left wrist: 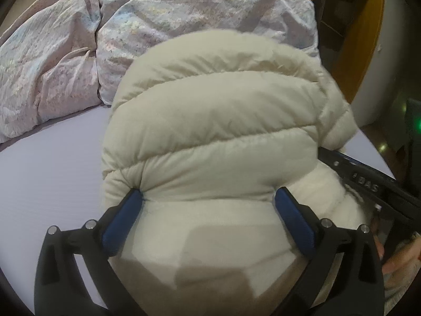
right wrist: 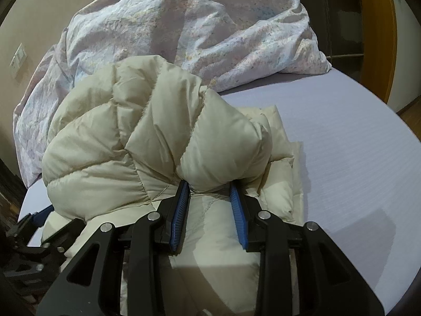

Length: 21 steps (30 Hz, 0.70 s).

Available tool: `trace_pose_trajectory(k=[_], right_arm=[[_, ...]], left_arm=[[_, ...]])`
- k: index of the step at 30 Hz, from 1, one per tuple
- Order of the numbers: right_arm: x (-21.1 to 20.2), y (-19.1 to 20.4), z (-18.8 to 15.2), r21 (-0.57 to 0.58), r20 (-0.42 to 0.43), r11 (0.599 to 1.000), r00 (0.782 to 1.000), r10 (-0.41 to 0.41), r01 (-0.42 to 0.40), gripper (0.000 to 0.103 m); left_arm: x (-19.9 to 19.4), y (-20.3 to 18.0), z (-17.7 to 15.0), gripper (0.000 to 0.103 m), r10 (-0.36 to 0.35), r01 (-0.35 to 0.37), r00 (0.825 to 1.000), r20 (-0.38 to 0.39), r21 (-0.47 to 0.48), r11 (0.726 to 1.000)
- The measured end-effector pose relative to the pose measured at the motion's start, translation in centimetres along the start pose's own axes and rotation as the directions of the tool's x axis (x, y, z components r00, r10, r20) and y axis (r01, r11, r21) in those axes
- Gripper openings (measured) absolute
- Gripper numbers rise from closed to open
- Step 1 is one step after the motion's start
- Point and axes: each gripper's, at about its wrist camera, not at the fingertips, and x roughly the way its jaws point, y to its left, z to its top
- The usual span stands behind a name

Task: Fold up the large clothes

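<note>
A cream puffer jacket lies bunched on the lilac bed sheet. My left gripper has its jaws wide apart around a thick fold of the jacket, blue pads pressing its sides. In the right wrist view the jacket is lifted into a puffy hump. My right gripper has its jaws partly closed on a fold of the jacket, blue pads on both sides. The left gripper shows at the lower left there; the right gripper's body shows in the left wrist view.
A crumpled floral duvet is heaped at the far side of the bed, also in the right wrist view. A wooden door frame and dark floor stand to the right. Bare sheet lies right of the jacket.
</note>
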Motion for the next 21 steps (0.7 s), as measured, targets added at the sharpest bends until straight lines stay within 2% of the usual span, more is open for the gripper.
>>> trace_pose_trajectory(k=[3, 5, 7, 9, 11, 14, 21], right_arm=[[-1.4, -0.1, 0.0, 0.000, 0.005, 1.000, 1.000, -0.003, 0.003, 0.043], [-2.6, -0.8, 0.0, 0.045, 0.007, 0.999, 1.000, 0.020, -0.020, 0.066], [-3.6, -1.8, 0.0, 0.087, 0.009, 0.996, 1.000, 0.021, -0.021, 0.075], [-4.1, -2.9, 0.0, 0.127, -0.007, 0.991, 0.999, 0.037, -0.036, 0.076], [-4.1, -4.3, -0.1, 0.176, -0.048, 0.983, 0.997, 0.055, -0.046, 0.082], [-3.6, -5.6, -0.2, 0.231, -0.098, 0.969, 0.989, 0.111, -0.086, 0.088], [-1.5, -6.7, -0.3, 0.346, -0.197, 0.912, 0.933, 0.302, -0.222, 0.094]], left_arm=[[-2.2, 1.3, 0.2, 0.100, -0.039, 0.039, 0.999, 0.005, -0.026, 0.999], [-3.3, 2.5, 0.6, 0.100, -0.034, 0.034, 0.999, -0.003, -0.037, 0.999], [-3.9, 3.6, 0.8, 0.100, -0.023, 0.023, 1.000, -0.015, -0.046, 0.999], [-4.0, 4.6, 0.9, 0.100, -0.005, 0.003, 0.999, -0.036, -0.049, 0.999], [-3.6, 5.6, 0.7, 0.100, 0.006, -0.010, 0.997, -0.076, -0.054, 0.998], [-3.1, 6.8, 0.2, 0.101, -0.039, 0.028, 0.991, -0.124, -0.093, 0.995], [-1.7, 6.9, -0.5, 0.101, -0.106, 0.087, 0.980, -0.169, -0.115, 0.990]])
